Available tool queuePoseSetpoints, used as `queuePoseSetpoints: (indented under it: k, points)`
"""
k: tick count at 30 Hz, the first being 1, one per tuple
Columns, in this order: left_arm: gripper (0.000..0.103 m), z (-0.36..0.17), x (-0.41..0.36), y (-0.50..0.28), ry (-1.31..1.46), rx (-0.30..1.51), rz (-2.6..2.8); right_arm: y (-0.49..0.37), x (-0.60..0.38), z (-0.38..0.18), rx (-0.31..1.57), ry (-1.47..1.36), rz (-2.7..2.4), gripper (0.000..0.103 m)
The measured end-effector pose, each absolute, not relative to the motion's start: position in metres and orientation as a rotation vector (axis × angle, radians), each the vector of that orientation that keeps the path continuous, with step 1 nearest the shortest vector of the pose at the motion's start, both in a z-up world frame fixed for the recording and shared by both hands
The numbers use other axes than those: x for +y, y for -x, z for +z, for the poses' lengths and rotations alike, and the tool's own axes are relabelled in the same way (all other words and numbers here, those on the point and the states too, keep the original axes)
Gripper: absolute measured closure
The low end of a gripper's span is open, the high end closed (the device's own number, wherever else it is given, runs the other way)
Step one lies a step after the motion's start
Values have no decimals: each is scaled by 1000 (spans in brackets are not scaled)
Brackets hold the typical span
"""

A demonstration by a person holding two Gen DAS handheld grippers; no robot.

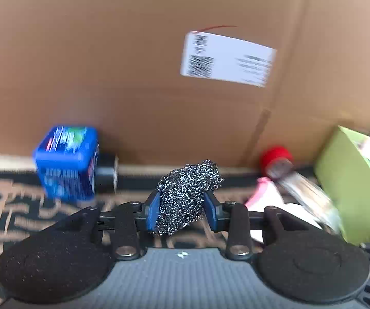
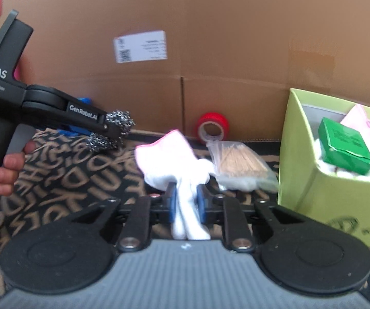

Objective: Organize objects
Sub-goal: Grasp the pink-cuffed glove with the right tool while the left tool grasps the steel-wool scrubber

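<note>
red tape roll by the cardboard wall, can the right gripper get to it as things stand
Probably not yet: the right gripper is shut on the white-and-pink cloth, which bunches up before the red tape roll.

surface: patterned mat [image 2: 64, 177] | on it: green box [image 2: 321, 185]; red tape roll [image 2: 213, 126]; swab bag [image 2: 239, 167]; blue tub [image 1: 67, 163]

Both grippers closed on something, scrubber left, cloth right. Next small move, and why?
Probably lift the right gripper and carry the white cloth over to the green box. Its pads pinch the cloth, the open box stands just to its right and already holds similar items. The left gripper, clamped on the steel scrubber, sits farther from the box, so it would likely go second.
</note>
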State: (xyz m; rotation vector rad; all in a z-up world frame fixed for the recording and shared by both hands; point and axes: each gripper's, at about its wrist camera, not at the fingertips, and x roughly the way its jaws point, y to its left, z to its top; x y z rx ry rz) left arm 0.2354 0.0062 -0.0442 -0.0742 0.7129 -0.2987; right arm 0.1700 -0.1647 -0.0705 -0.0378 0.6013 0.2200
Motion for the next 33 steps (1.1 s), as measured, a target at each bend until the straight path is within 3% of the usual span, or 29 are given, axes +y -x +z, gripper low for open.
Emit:
queuePoseSetpoints:
  k: [9,12,14,16,21,26,33]
  points:
    - [62,-41,9,-108,62,777,-422,-59,-186,-56,674,5,379,87]
    - [57,-41,7,-77,5,762,-427,-30,-186,-55,703,29,436,81]
    - [47,-38,6,-63,-21,737,-418,-19,-186,-54,702,61,458,69]
    - [37,-37,4,-61,-38,737,-422,-16,-187,-54,686,84,464,47]
    - [33,-38,3,-75,-61,745,-401,-25,-185,-56,659,161,476,31]
    - [29,-40,0,-91,-30,760,-403,-38,-180,-66,680,153,527,31]
    - [26,-40,-14,-108,-41,750,-405,-40,-179,-75,708,108,541,52]
